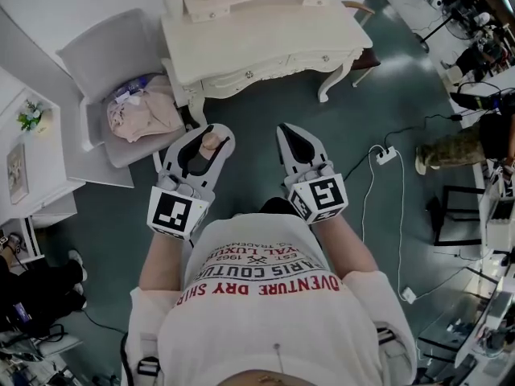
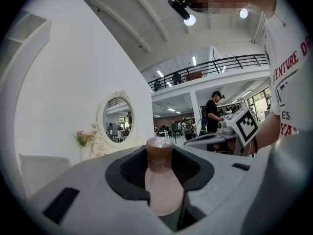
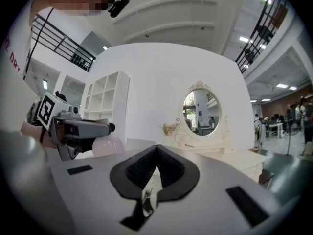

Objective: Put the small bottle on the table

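Note:
My left gripper (image 1: 207,137) is shut on the small bottle (image 1: 211,142), a pale pink one with a brown cap, held in the air over the green floor short of the white dressing table (image 1: 265,34). In the left gripper view the bottle (image 2: 160,185) stands upright between the dark pads, with its cap (image 2: 160,152) poking above them. My right gripper (image 1: 292,133) hangs beside it, shut and empty; its jaws meet at the tips in the right gripper view (image 3: 156,150). That view also catches the left gripper (image 3: 78,128) and the bottle (image 3: 107,146).
A grey chair (image 1: 100,55) heaped with pink clothes (image 1: 145,111) stands left of the dressing table. An oval mirror (image 2: 117,117) and a flower vase (image 2: 84,140) sit on the table's back. A power strip with white cables (image 1: 385,155) lies on the floor at right. White shelves (image 1: 32,151) stand at far left.

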Demonstrator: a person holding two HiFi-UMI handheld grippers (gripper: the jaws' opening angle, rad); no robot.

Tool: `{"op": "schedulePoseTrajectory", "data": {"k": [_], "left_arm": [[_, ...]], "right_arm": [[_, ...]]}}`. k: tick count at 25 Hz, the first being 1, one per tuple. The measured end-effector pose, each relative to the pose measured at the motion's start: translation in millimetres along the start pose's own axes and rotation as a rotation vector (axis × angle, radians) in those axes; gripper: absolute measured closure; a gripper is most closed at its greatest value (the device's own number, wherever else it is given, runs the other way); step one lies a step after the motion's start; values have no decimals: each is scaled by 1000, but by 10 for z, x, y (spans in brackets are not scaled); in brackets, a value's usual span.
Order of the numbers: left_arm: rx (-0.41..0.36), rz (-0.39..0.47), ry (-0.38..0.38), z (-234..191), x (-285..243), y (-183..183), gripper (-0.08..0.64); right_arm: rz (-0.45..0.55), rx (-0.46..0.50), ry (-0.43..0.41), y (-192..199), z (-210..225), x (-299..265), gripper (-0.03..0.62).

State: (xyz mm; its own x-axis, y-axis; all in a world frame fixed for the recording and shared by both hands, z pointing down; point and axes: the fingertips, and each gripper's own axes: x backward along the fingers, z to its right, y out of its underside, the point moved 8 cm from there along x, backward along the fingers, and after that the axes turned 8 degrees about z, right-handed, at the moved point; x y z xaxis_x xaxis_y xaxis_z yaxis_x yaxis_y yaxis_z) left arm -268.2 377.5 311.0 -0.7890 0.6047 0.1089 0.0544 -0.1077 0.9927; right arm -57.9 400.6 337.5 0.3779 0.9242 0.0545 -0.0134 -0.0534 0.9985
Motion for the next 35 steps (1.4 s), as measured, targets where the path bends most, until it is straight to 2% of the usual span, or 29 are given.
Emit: {"op": "schedulePoseTrajectory", "data": {"k": [3, 5, 8, 10, 17, 23, 29, 35], "left_arm": [[-7, 35, 11, -55, -145, -8, 419], [-20, 36, 27, -81, -323, 19, 419], [-25, 5, 29, -212, -717, 131, 419], [-22, -2, 12, -363, -1046, 187, 419], [-29, 18, -59, -903, -2307, 175, 419], [-39, 25, -95, -1190, -3289, 264, 419], [-16, 3, -117, -1392, -3960, 377, 419], [2, -28, -126, -1683, -4349, 576, 419]], "right_arm": [[-168, -127, -170, 622, 79, -415, 594], [-233, -159, -292, 929, 20, -735, 593], [-163, -164, -449, 986, 43, -1116, 593], [-115, -163, -513, 955, 241, -1344, 594], [-94, -121, -557, 826, 1438, -2154, 594], [-53, -100, -595, 674, 2306, -2700, 594], [-79, -118, -593, 747, 2879, -3038, 593], [-101, -142, -577, 898, 3175, -3385, 592]]}}
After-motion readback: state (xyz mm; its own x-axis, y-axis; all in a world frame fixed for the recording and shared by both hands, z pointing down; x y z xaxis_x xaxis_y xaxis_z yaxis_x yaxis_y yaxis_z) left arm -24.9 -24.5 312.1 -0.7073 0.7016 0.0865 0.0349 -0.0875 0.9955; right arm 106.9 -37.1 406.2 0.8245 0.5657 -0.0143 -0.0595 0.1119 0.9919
